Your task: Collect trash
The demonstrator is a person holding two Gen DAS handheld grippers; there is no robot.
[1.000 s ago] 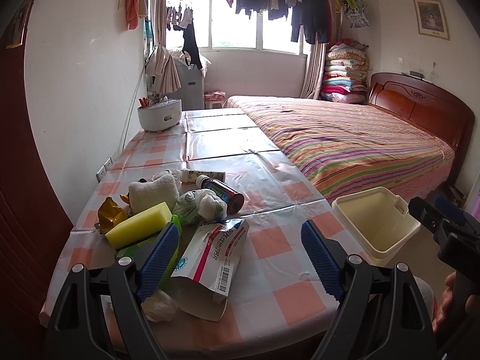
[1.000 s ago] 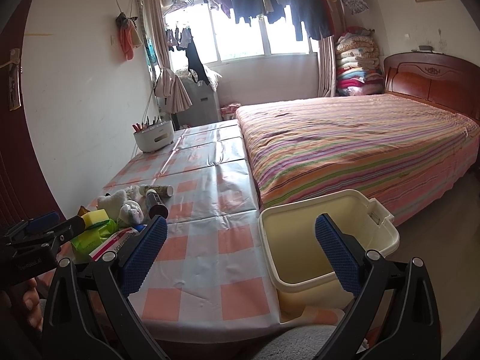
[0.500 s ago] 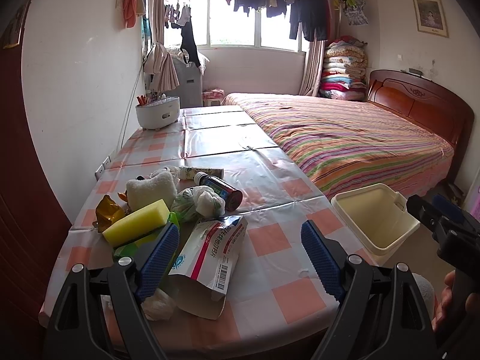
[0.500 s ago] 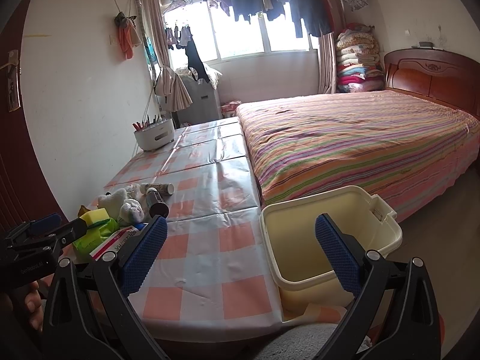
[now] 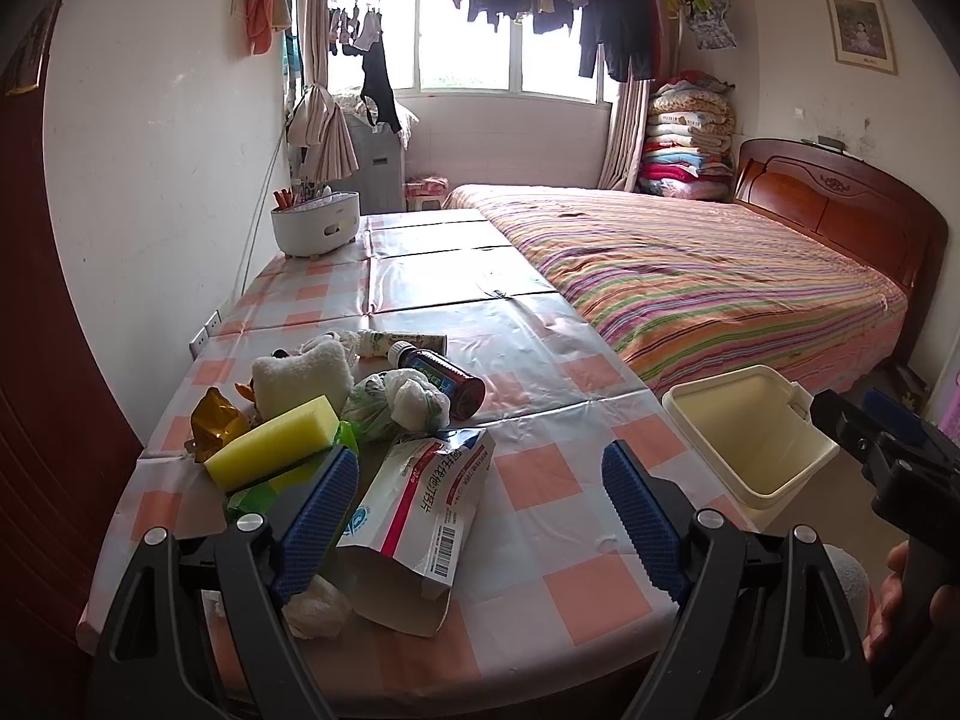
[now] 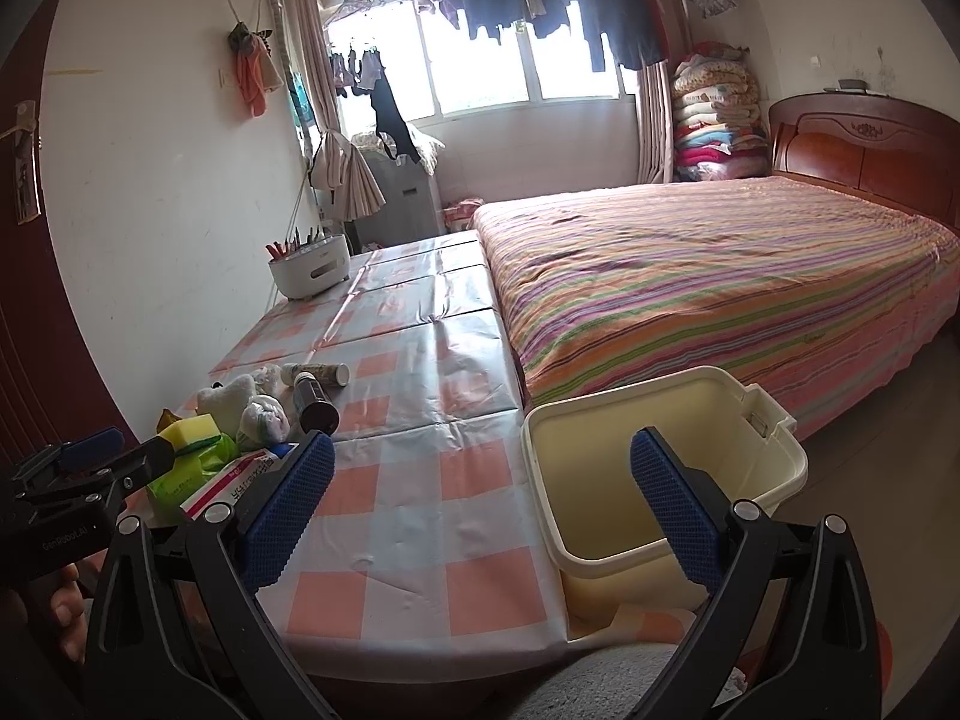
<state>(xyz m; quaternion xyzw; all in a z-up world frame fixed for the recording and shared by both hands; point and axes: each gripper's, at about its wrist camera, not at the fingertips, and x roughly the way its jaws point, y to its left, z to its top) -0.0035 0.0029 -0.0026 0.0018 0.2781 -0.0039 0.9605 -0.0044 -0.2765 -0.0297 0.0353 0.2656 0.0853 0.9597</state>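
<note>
A heap of trash lies at the near left of the checked table (image 5: 540, 480): a white and red medicine pouch (image 5: 420, 504), a yellow sponge (image 5: 270, 444), a knotted white bag (image 5: 402, 405), a brown bottle (image 5: 444, 378), a gold wrapper (image 5: 216, 426) and a crumpled tissue (image 5: 315, 603). My left gripper (image 5: 480, 504) hovers open over the table's near edge, its left pad beside the pouch. A cream bin (image 6: 660, 468) stands off the table's right corner. My right gripper (image 6: 480, 504) is open, straddling the bin's left rim, with nothing held.
A white holder with pens (image 5: 315, 231) sits at the table's far left by the wall. A striped bed (image 5: 690, 288) runs along the table's right side. A dark door (image 5: 36, 360) stands at the left. A hand (image 5: 900, 588) holds the other gripper's grip.
Both views have drifted only slightly. Neither gripper has closed, and the trash and the bin lie where they were.
</note>
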